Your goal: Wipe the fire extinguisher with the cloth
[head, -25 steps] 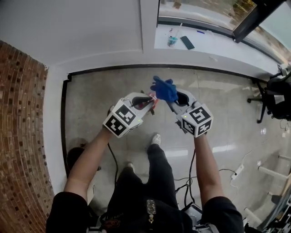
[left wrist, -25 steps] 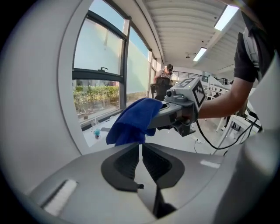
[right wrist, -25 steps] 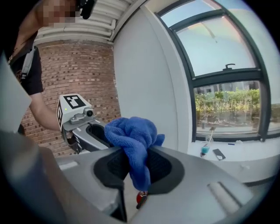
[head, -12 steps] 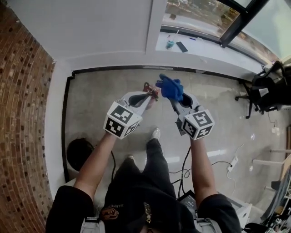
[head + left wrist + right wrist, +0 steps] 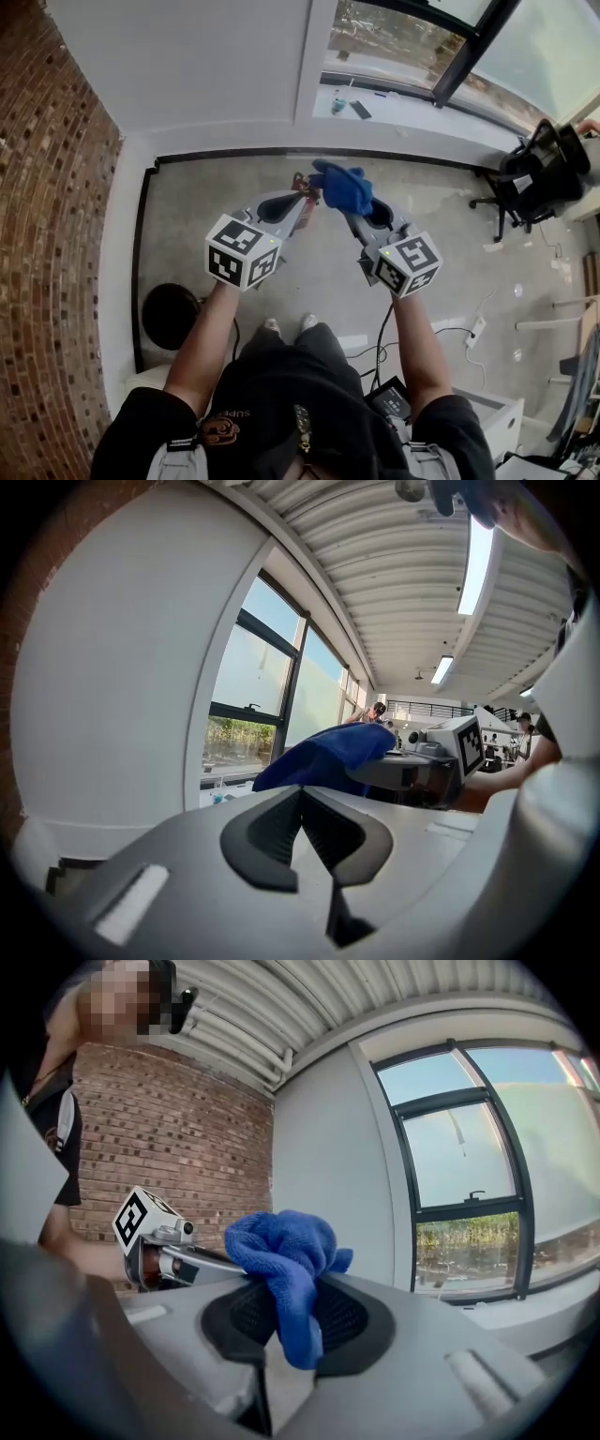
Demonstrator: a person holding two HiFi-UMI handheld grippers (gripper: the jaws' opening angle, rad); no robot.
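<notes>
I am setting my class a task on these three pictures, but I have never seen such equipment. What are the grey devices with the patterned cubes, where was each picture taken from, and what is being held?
There is no robot here. A person holds a hand-worked two-jaw gripper in each hand, and the cubes with square markers are part of those grippers. The head view comes from a camera on the person's head, looking steeply down at the grey floor. The other two views come from cameras riding on each gripper, looking along its jaws. The right gripper is shut on a blue cloth. The left gripper is shut with nothing between its jaws. In the head view a small red thing shows just past its tip; I cannot tell whether it is the fire extinguisher. A white power strip lies on the floor.
</notes>
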